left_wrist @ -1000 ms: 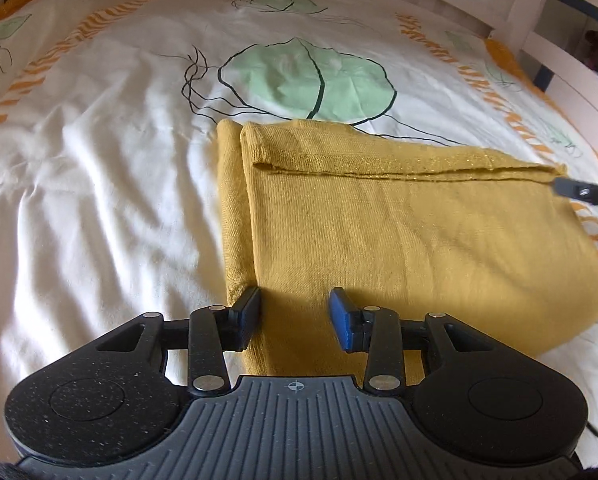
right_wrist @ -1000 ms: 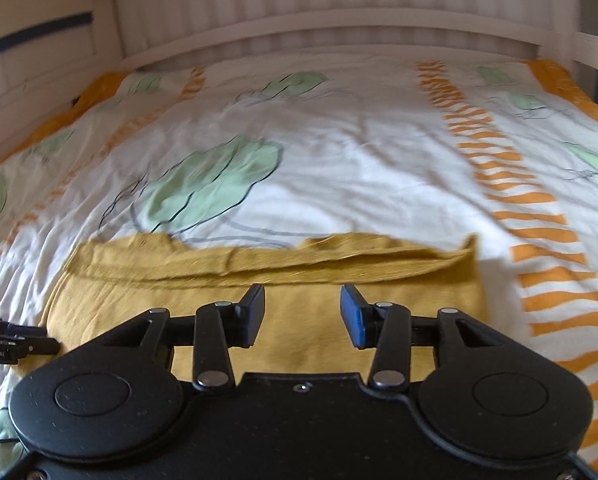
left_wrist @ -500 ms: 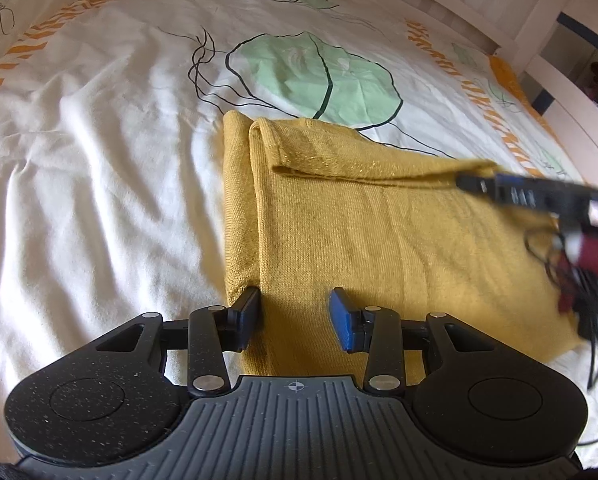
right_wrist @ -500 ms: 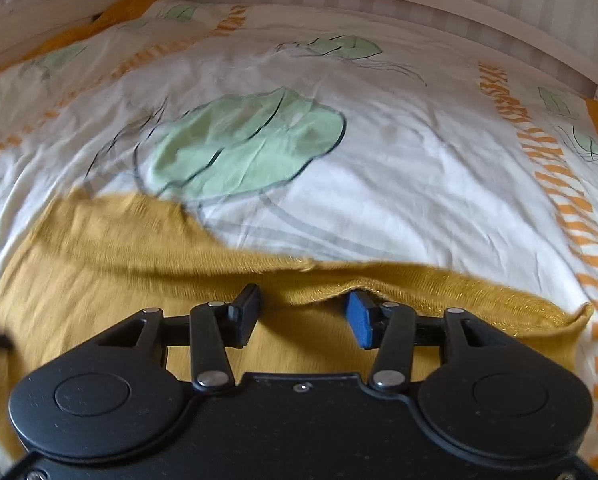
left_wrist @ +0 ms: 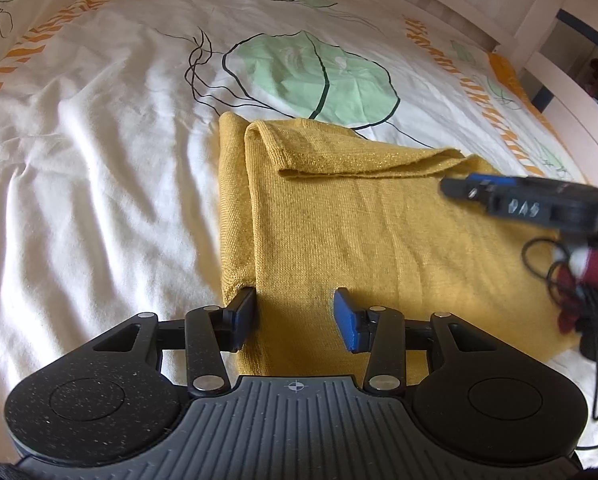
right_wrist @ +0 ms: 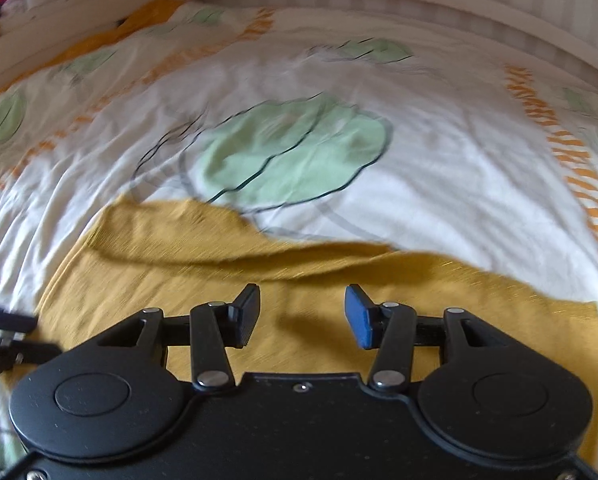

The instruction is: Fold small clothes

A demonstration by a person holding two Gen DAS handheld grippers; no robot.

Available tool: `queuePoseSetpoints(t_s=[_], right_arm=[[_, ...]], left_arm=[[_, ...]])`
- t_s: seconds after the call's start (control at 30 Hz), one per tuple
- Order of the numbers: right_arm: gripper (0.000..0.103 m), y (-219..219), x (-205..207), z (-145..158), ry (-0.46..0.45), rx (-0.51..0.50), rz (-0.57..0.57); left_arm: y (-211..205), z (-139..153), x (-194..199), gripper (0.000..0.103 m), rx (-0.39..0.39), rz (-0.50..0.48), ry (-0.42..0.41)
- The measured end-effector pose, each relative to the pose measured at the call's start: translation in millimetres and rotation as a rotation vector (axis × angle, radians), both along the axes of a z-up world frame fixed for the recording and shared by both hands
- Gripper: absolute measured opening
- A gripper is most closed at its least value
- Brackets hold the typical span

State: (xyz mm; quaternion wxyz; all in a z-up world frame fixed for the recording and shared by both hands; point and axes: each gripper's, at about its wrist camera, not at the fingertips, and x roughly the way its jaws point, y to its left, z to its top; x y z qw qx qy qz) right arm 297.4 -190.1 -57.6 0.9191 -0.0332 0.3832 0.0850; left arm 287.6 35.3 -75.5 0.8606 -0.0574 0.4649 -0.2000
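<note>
A mustard-yellow knit garment (left_wrist: 359, 240) lies folded flat on the bed, with a folded strip along its left side and a loose folded edge along its far side. My left gripper (left_wrist: 295, 318) is open and empty, low over the garment's near left corner. My right gripper (right_wrist: 302, 314) is open and empty, over the garment (right_wrist: 299, 280) near its far edge. It also shows at the right of the left wrist view (left_wrist: 499, 196), above the cloth. The left gripper shows at the left edge of the right wrist view (right_wrist: 3, 336).
The bed cover (left_wrist: 99, 160) is white with green leaf prints (left_wrist: 315, 76) and orange stripes. A white wooden bed rail (left_wrist: 539, 40) runs along the far and right sides. Dark cables (left_wrist: 579, 300) hang below the right gripper.
The right gripper has moved left over the garment and further into the left wrist view. The left gripper stays open at the near left corner, slightly closer to the cloth.
</note>
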Motion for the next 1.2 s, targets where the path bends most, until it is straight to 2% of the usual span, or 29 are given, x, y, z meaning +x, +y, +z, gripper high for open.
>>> queuePoseSetpoints(t_s=[0.17, 0.37, 0.47, 0.57, 0.7, 0.77, 0.93, 1.03, 1.2], right_arm=[[0.056, 27.0, 20.8, -10.2, 0.015, -0.021, 0.05], [0.057, 33.6, 57.2, -11.7, 0.025, 0.082, -0.009], [0.057, 27.7, 57.3, -8.2, 0.012, 0.133, -0.044], [0.057, 24.4, 48.9, -5.6, 0.004, 0.129, -0.037], [0.057, 31.9, 38.8, -5.7, 0.007, 0.073, 0.017], [0.057, 37.9, 36.9, -6.7, 0.017, 0.076, 0.05], [0.057, 66.5, 44.4, -11.5, 0.03, 0.086, 0.168], [0.057, 84.0, 53.0, -11.2, 0.015, 0.12, 0.228], [0.058, 90.5, 55.1, 1.9, -0.068, 0.234, 0.249]], left_arm=[[2.8, -0.7, -0.1, 0.042, -0.014, 0.003, 0.009], [5.0, -1.1, 0.1, 0.042, -0.029, 0.006, 0.018], [5.6, -1.1, 0.0, 0.042, -0.033, 0.007, 0.019], [4.9, -0.9, -0.6, 0.042, -0.03, 0.005, 0.017], [3.5, -0.2, -1.2, 0.042, -0.028, 0.007, 0.013], [6.1, 1.3, -1.2, 0.042, -0.046, 0.025, 0.01], [29.2, -0.1, 3.8, 0.042, -0.19, 0.125, 0.05], [36.2, -1.0, 5.6, 0.042, -0.222, 0.155, 0.063], [31.6, 0.7, 6.1, 0.042, -0.196, 0.135, 0.053]])
